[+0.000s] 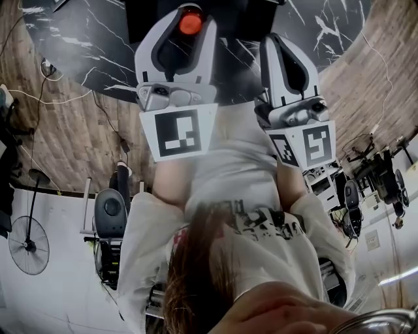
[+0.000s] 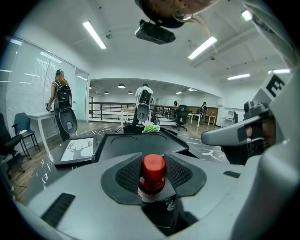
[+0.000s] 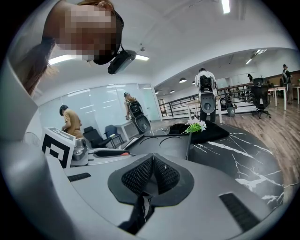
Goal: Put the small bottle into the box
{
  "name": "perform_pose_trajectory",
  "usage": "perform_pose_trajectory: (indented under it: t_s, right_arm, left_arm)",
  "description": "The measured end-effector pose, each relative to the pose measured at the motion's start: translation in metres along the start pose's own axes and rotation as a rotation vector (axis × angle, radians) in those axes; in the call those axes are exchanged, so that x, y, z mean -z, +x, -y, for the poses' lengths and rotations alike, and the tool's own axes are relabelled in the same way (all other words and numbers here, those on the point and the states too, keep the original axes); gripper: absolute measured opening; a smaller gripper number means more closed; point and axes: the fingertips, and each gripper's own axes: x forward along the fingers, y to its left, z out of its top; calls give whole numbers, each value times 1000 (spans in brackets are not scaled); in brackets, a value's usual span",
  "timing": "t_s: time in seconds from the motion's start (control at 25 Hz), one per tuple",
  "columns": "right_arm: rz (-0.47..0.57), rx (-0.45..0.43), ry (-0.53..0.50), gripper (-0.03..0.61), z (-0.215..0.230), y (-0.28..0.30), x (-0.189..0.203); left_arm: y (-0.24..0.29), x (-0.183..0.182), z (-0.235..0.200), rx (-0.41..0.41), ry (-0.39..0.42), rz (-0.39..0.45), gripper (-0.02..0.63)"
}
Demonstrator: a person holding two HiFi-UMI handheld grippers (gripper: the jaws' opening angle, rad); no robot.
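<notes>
Red-capped small bottle point(image 2: 152, 176), clamped inside left claw point(image 2: 153, 165), right claw point(image 3: 151, 174) closed

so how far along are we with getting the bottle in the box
Done: the small bottle is picked up and clamped in the left gripper. In hand: it is held short of the black box ahead, not yet over it. Left: carry it over the box and release it inside. The right gripper is shut and empty.
</notes>
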Motion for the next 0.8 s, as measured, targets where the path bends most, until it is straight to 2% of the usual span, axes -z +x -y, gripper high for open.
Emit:
perform_pose_trajectory:
  t_s: [0.68, 0.8]
  right_arm:
    - [11, 10, 5, 2, 1, -5, -3]
    - [10, 12, 7, 2, 3, -6, -3]
  left_arm:
    - [0, 1, 0, -5, -7, 3, 144]
    - [-1, 1, -1, -16, -15, 8, 161]
